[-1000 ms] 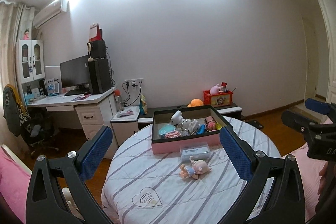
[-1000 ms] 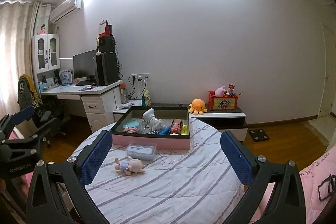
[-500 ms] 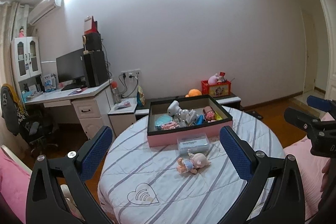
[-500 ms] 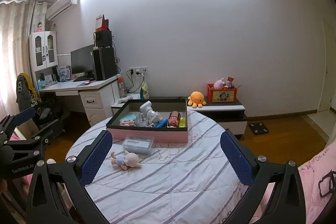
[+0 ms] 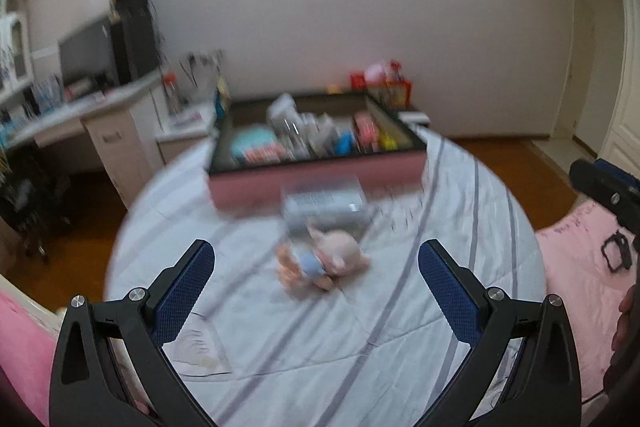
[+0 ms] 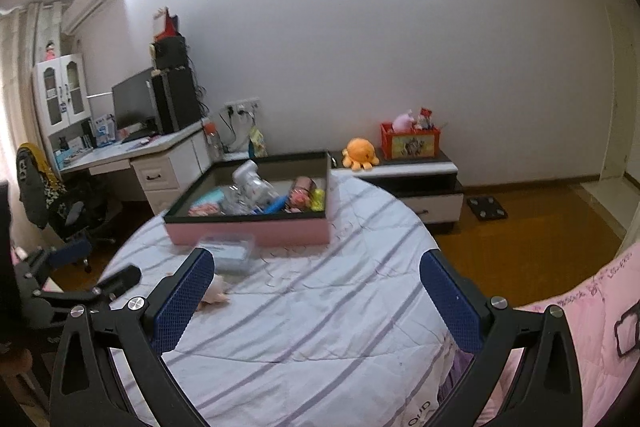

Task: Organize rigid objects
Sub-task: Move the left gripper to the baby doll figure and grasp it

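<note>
A small baby doll [image 5: 324,263] lies on the striped round table cover [image 5: 360,327], just ahead of my open, empty left gripper [image 5: 316,291]. Behind it is a clear plastic box [image 5: 324,205], then a pink tray [image 5: 320,183] holding several small items. The left wrist view is blurred. In the right wrist view my right gripper [image 6: 316,299] is open and empty above the cover [image 6: 320,307]. The clear box [image 6: 230,253] and tray [image 6: 256,231] lie ahead to the left. The doll [image 6: 214,293] is partly hidden behind the left finger.
A desk [image 6: 132,155] with monitor and an office chair [image 6: 52,199] stand at left. A low cabinet [image 6: 404,179] with an orange plush and red box is behind the table. Pink bedding [image 6: 592,307] lies at right. The left gripper [image 6: 72,291] shows at the right wrist view's left edge.
Both grippers have moved forward and down toward the table. The doll, box and tray loom larger. The left wrist view is now motion-blurred.
</note>
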